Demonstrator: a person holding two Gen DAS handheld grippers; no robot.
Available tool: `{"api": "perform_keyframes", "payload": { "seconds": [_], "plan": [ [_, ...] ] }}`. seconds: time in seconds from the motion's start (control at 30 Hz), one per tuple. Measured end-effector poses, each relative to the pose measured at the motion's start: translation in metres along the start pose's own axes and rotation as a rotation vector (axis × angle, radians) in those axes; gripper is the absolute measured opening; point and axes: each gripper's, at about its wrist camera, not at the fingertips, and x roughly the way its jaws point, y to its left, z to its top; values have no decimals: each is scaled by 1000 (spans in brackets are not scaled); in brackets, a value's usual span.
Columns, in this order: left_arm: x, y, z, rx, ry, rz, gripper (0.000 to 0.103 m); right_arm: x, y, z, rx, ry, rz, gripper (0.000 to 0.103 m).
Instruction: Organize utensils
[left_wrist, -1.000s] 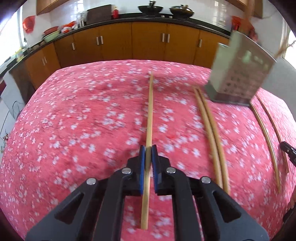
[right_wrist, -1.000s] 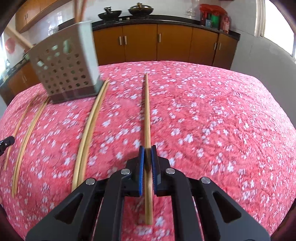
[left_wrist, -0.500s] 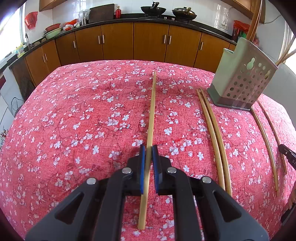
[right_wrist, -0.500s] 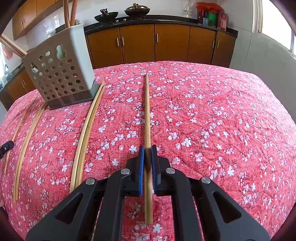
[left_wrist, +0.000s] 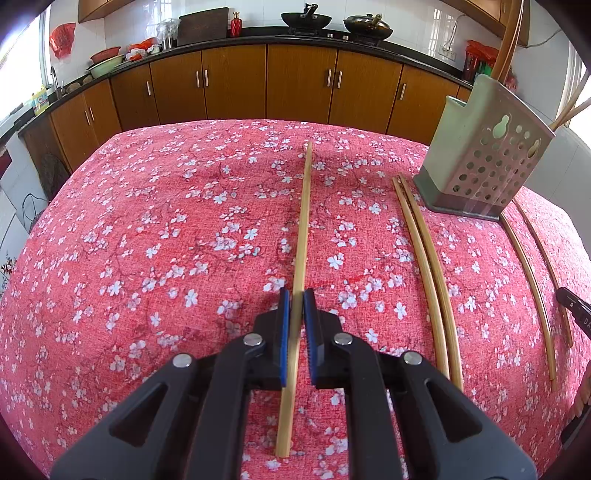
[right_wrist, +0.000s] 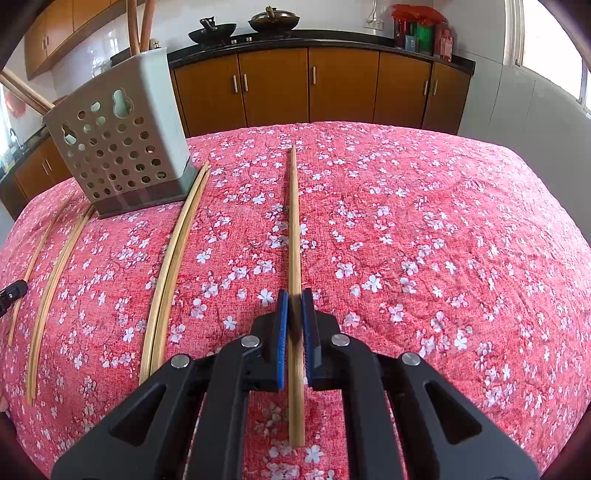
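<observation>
- Left gripper (left_wrist: 296, 306), centre-bottom of its view, is clenched on a pale chopstick (left_wrist: 303, 229).
- Right gripper (right_wrist: 294, 306) likewise clamps a darker chopstick (right_wrist: 294, 221).
- Risk: each long stick, pinched near its back end, could pivot and miss the perforated holder (right_wrist: 122, 147) at upper left on the red-clothed worktop (right_wrist: 424, 229).

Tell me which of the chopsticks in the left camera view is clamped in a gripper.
The lone chopstick running up the middle of the cloth: the left gripper is shut on it. The pair beside the holder lies loose.
</observation>
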Motion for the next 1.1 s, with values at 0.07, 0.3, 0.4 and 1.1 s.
{"api": "perform_keyframes", "payload": {
  "seconds": [0.07,0.3,0.4,1.1],
  "plan": [
    [0,-1,0,0,0,0,12,0,0,0,0,0,0,9],
    [-1,-2,1,0,0,2,12,0,0,0,-1,0,-1,9],
    [-1,-1,1,0,0,1,12,0,-1,0,0,0,0,9],
    [-2,-5,0,-11,1,-6,12,0,-1,-1,-2,0,-2,9]
  ]
}}
